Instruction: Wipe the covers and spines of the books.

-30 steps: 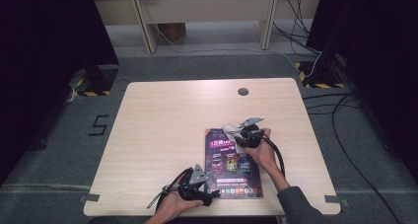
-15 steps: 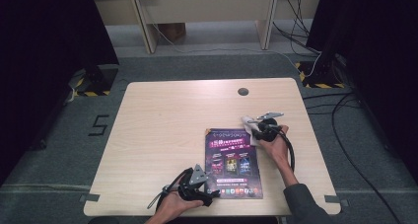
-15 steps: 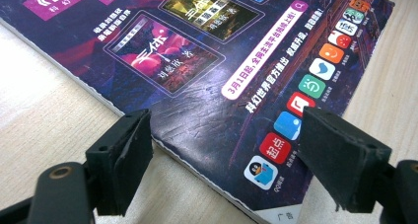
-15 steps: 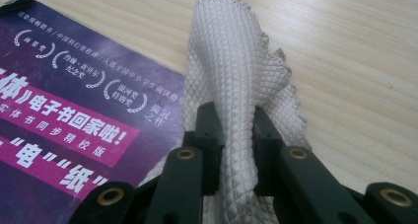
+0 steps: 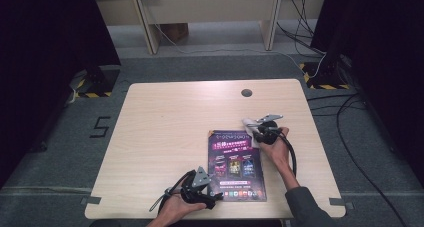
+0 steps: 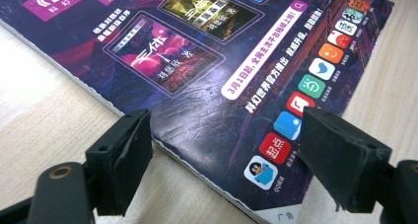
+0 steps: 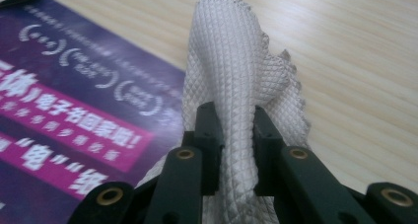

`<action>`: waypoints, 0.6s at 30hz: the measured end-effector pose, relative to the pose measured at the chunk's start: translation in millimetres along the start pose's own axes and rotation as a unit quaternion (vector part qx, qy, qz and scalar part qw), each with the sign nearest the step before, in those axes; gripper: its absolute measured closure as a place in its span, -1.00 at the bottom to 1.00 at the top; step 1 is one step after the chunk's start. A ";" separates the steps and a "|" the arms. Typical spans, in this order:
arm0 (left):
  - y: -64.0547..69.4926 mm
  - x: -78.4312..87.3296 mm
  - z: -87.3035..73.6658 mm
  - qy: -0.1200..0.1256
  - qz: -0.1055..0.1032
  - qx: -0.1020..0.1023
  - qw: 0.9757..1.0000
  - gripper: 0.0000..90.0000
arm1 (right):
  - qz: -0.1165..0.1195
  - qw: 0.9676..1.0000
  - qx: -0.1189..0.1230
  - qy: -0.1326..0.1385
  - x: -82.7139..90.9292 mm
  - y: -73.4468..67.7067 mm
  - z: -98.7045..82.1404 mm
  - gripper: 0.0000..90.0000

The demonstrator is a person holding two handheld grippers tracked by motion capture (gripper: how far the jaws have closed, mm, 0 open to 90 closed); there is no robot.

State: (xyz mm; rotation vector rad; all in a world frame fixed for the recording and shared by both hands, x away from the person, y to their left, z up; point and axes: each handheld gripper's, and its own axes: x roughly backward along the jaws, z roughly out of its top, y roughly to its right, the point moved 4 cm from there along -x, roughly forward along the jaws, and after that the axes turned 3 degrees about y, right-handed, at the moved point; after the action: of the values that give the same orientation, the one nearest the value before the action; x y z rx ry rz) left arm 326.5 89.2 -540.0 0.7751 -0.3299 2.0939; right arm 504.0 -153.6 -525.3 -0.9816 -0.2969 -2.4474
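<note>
A purple magazine [image 5: 236, 164] lies flat on the wooden table [image 5: 165, 137], and its cover shows in both gripper views [image 6: 212, 76] [image 7: 64, 115]. My right gripper [image 5: 251, 131] is shut on a white waffle-textured cloth [image 7: 236, 95] at the magazine's far right corner, with the cloth [image 5: 248, 123] bunched up between its jaws. My left gripper [image 5: 214, 201] rests at the magazine's near left corner. Its jaws stand open, one on the bare table and one over the cover, with the magazine's edge [image 6: 197, 169] between them.
A round cable hole [image 5: 246, 93] sits near the table's far edge. Cables trail from both grippers and across the floor at the right. Table legs and a box stand beyond the far edge.
My right gripper has carried the cloth rightward, from the magazine's top middle to its top right corner. The left gripper has stayed where it was.
</note>
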 end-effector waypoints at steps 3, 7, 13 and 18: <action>-0.1 0.0 -0.1 0.000 -0.001 0.000 1.000 -0.56 | -0.013 1.000 0.002 0.000 1.1 3.7 -0.4 0.74; -0.2 -0.2 -0.2 0.001 0.000 0.001 1.000 -0.56 | -0.011 1.000 -0.007 0.001 1.9 6.3 -1.9 0.75; -0.2 -0.1 0.1 -0.001 -0.001 0.000 1.000 -0.56 | 0.024 1.000 0.015 -0.007 1.2 -16.4 -0.4 0.76; 0.2 0.1 0.0 0.000 0.000 -0.002 1.000 -0.56 | 0.044 0.998 0.038 -0.010 -1.3 -35.4 2.8 0.75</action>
State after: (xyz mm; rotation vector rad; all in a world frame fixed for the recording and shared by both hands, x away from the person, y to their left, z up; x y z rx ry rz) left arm 326.4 89.1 -539.9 0.7730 -0.3334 2.0934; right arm 488.4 -121.7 -525.0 -0.9666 -0.3428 -2.3301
